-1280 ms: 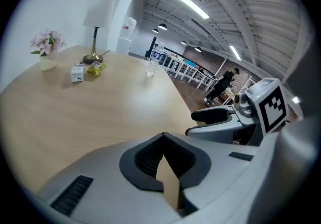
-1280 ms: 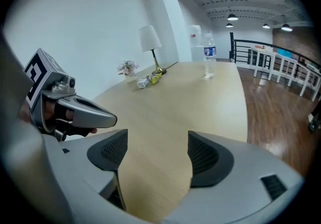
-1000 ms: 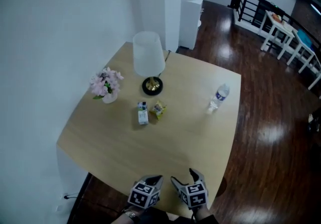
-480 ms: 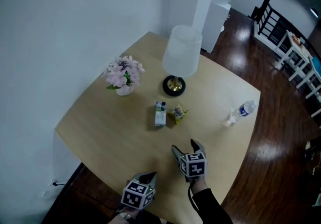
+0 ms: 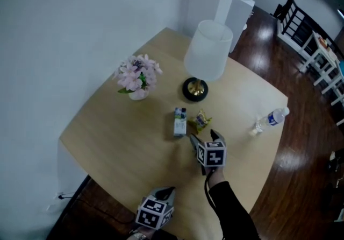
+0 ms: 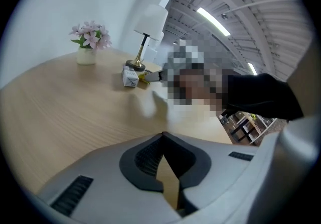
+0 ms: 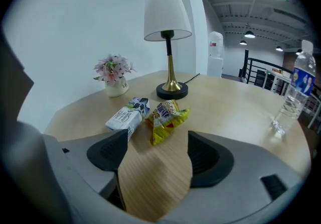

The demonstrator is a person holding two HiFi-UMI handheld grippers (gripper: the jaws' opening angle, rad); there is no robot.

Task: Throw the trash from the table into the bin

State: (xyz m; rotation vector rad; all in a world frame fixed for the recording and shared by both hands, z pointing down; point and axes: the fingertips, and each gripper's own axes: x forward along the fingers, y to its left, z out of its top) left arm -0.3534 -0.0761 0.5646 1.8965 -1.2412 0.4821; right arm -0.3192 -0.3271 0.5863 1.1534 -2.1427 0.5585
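Two trash items: our right gripper (image 5: 203, 135), jaws wide and empty, faces the snack packet (image 7: 168, 115) at twelve o'clock, milk carton (image 7: 127, 114) at eleven; our left gripper (image 6: 163, 137) sits closed, empty.

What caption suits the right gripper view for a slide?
Open right gripper facing a yellow snack wrapper beside a white milk carton on a wooden table.
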